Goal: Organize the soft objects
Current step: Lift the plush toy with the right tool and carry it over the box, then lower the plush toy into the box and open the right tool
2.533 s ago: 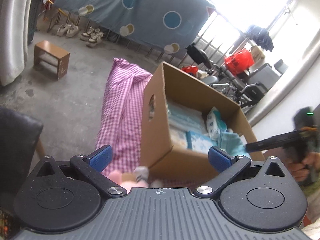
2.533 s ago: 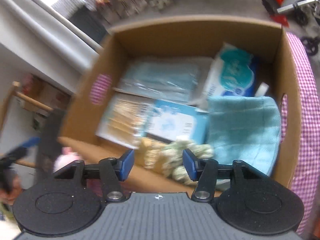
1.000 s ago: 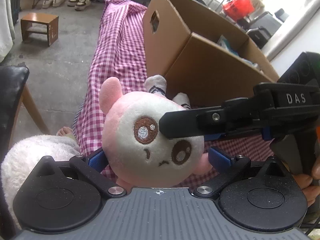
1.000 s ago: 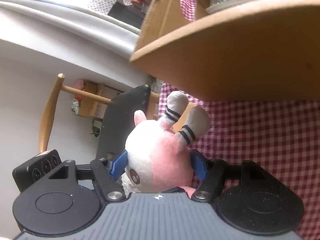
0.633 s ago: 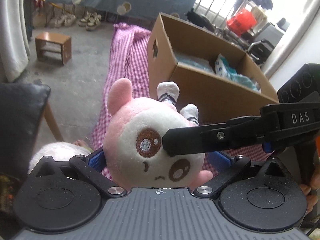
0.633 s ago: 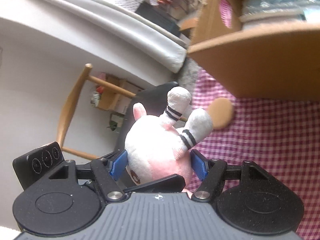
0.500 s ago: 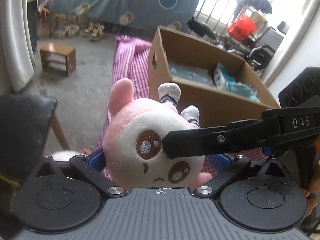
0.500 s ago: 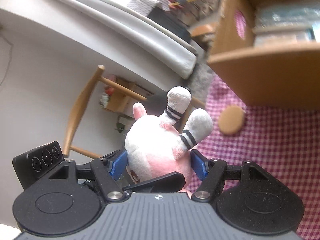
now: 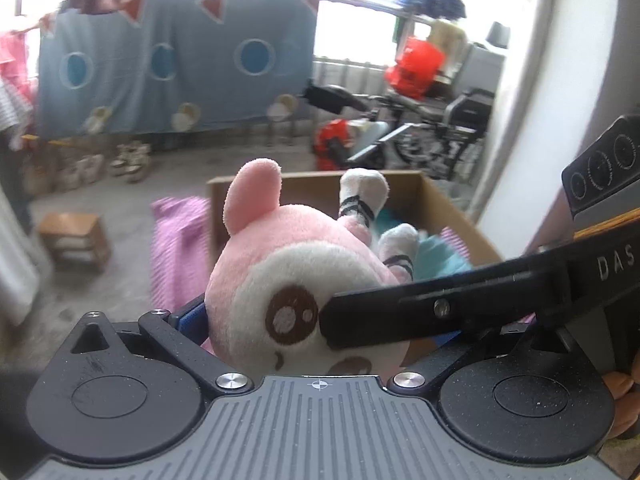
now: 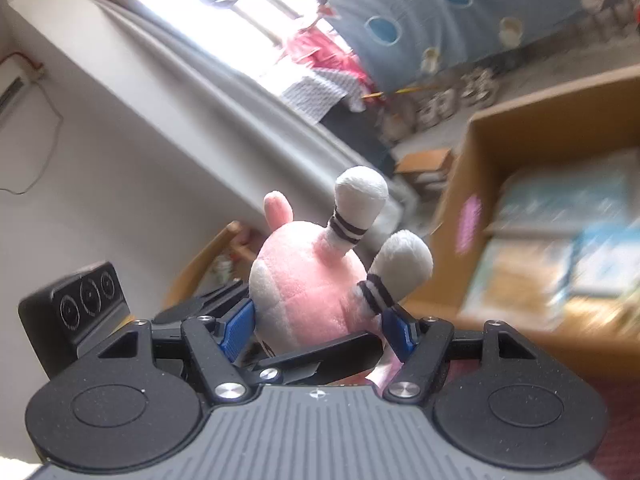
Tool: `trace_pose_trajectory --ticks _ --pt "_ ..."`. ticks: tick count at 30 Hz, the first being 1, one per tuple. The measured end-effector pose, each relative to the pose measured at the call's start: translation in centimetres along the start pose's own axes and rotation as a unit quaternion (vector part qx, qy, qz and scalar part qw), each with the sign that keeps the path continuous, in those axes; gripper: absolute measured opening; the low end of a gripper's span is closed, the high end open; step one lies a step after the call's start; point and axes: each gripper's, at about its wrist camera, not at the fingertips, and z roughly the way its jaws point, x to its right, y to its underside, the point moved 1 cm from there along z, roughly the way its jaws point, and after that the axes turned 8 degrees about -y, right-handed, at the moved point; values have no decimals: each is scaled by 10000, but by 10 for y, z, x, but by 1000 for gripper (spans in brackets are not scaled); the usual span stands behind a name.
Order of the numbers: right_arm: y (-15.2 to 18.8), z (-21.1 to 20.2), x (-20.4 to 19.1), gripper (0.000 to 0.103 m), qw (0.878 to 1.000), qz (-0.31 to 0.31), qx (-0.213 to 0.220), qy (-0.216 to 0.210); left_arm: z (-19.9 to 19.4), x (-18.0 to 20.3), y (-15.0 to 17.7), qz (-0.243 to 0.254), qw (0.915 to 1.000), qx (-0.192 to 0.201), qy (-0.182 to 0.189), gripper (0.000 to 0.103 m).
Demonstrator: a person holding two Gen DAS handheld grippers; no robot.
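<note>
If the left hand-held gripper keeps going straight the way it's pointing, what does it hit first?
Apart from the pink plush toy already between its fingers, probably the open cardboard box straight ahead, though depth is hard to judge in this view.

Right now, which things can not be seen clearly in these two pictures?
- Pink-and-white plush toy: left view, face partly behind the right gripper's black finger.
- Brown cardboard box: right view, contents motion-blurred, box cut off by the frame edge.
- Left gripper's right blue pad: left view, hidden behind that finger.

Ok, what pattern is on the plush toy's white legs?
Black stripes band each white leg of the plush toy, clearest in the right wrist view.
</note>
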Motion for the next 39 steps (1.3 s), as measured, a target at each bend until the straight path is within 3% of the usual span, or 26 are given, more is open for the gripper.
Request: trace_pose_trajectory --ticks 5,11,18,23,29,32,35,39 --pt "-58 -21 48 71 9982 221 -47 561 59 33 -49 252 9984 -193 471 102" --pt "-121 -26 136 71 9910 820 -300 1019 165 67 -94 195 9895 -1061 964 99" --pt "-155 -2 227 72 9788 1313 -693 1410 274 78 -107 -55 9723 -2059 1105 98" --pt "-157 19 271 72 9711 1485 -930 1622 330 78 -99 -191 9619 -2543 990 98" --pt "-154 27 284 77 9710 1363 -1033 1671 364 81 -91 -111 9525 -2952 737 101" --pt "-158 22 273 79 9706 1220 -1017 1807 362 78 -93 -150 9531 -2933 738 102" --pt "-158 11 253 87 9695 1044 -916 2020 351 74 -99 -164 9559 -2848 699 102" --pt "-164 1 234 88 9673 784 -753 2291 331 68 -112 -195 9608 -2700 605 102"
